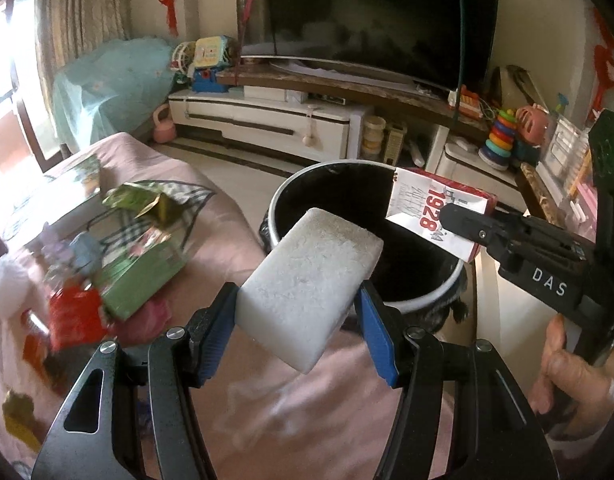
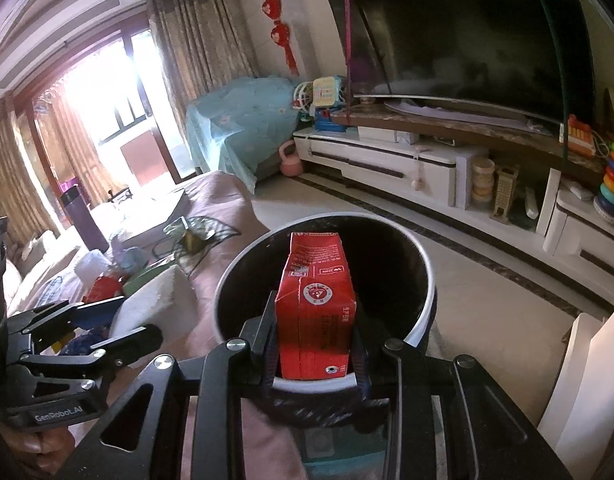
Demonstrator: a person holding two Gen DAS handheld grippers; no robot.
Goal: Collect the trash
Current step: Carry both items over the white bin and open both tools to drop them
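Note:
My left gripper is shut on a white foam block and holds it at the near rim of the black trash bin. The block and the left gripper also show in the right wrist view. My right gripper is shut on a red carton and holds it over the bin's mouth. In the left wrist view the right gripper holds the carton, printed "1928", over the bin's right rim.
A pile of wrappers, a green box and red packs lies on the pink cloth left of the bin. A TV stands on a white cabinet behind. Toys stand at the right.

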